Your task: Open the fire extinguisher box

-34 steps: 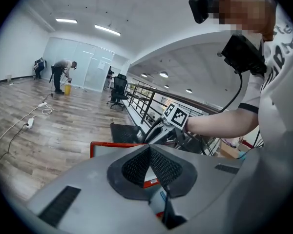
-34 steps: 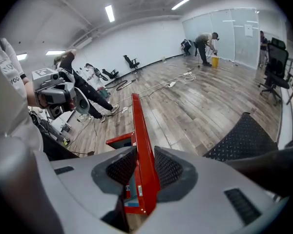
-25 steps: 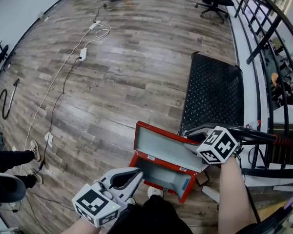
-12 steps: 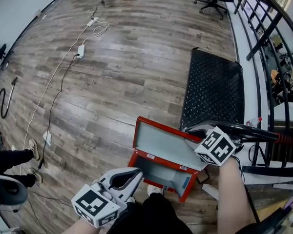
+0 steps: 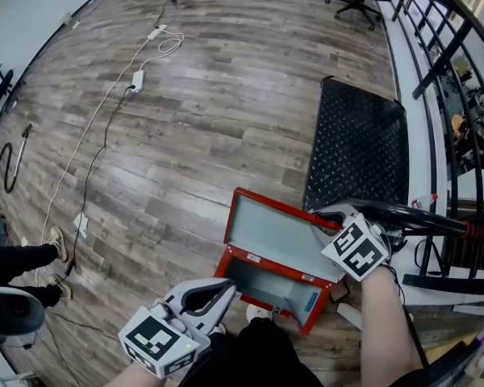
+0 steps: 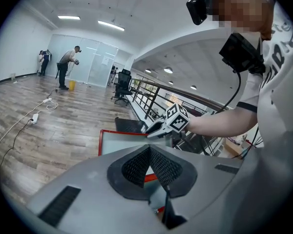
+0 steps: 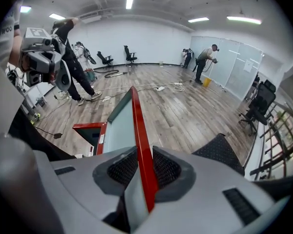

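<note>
The red fire extinguisher box [image 5: 268, 287] lies on the wooden floor with its grey-lined lid [image 5: 276, 236] swung up and back. My right gripper [image 5: 317, 214] holds the lid's right red rim; in the right gripper view that rim [image 7: 136, 121] runs between the pads [image 7: 121, 168], which have just been closing and press on it. My left gripper [image 5: 227, 287] hovers shut near the box's front left, holding nothing. In the left gripper view its tips [image 6: 147, 149] meet in front of the lid [image 6: 119, 143].
A black tread-plate mat [image 5: 356, 147] lies behind the box. A railing [image 5: 436, 63] runs along the right. A black bar with a red grip [image 5: 423, 218] crosses by my right hand. Cables and a power strip [image 5: 137, 81] trail over the floor at left. A person's shoes [image 5: 58, 248] stand there.
My right gripper has shifted slightly down and right with the lid's rim in it, and its wrist has rolled a little. The left gripper has stayed put.
</note>
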The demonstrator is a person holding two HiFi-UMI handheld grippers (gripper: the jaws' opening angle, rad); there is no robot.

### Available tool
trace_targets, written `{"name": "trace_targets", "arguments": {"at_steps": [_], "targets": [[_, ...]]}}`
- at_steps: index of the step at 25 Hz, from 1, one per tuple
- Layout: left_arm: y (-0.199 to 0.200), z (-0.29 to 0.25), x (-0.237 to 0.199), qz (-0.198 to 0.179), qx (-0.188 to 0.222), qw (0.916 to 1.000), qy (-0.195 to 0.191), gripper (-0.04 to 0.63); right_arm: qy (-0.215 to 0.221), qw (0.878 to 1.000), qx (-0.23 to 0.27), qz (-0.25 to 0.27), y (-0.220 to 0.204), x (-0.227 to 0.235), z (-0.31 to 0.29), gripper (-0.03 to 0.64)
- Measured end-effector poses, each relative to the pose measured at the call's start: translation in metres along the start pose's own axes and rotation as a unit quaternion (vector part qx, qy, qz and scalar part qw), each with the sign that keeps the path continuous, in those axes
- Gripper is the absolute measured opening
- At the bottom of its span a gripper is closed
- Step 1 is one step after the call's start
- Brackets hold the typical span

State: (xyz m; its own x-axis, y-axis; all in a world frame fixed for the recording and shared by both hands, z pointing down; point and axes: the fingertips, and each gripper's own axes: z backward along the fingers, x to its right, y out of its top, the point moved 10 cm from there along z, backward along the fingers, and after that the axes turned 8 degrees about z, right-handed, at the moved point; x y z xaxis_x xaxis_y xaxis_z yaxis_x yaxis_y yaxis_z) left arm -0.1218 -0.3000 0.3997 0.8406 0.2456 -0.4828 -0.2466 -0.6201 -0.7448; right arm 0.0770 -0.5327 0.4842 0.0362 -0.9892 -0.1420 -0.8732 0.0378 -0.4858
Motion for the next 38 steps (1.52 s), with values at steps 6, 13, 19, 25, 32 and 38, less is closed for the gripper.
{"name": "trace_targets", "arguments": {"at_steps": [6, 13, 19, 25, 32, 38], "targets": [[-0.005, -0.002, -0.002, 0.002, -0.003, 1.0, 0.001, 0.006, -0.041, 0.999, 0.003, 0.03, -0.005, -0.003, -0.008, 0.087], [-0.011, -0.003, -0.008, 0.011, -0.005, 0.9999, 0.007, 0.006, -0.068, 0.996, -0.005, 0.049, -0.008, -0.002, -0.018, 0.086], [-0.018, -0.001, -0.01, 0.021, -0.007, 0.9995, 0.021, 0.006, -0.083, 0.995, -0.012, 0.062, -0.013, 0.001, -0.024, 0.086], [-0.026, 0.002, -0.011, 0.029, -0.012, 0.9991, 0.027, 0.006, -0.098, 0.992, -0.015, 0.072, -0.015, 0.001, -0.03, 0.086], [-0.029, -0.001, -0.011, 0.035, -0.011, 0.9991, 0.023, 0.006, -0.117, 0.989, -0.01, 0.09, -0.016, -0.002, -0.031, 0.086], [-0.029, -0.001, -0.012, 0.035, -0.01, 0.9991, 0.022, 0.006, -0.131, 0.986, 0.001, 0.1, -0.016, -0.007, -0.03, 0.086]]}}
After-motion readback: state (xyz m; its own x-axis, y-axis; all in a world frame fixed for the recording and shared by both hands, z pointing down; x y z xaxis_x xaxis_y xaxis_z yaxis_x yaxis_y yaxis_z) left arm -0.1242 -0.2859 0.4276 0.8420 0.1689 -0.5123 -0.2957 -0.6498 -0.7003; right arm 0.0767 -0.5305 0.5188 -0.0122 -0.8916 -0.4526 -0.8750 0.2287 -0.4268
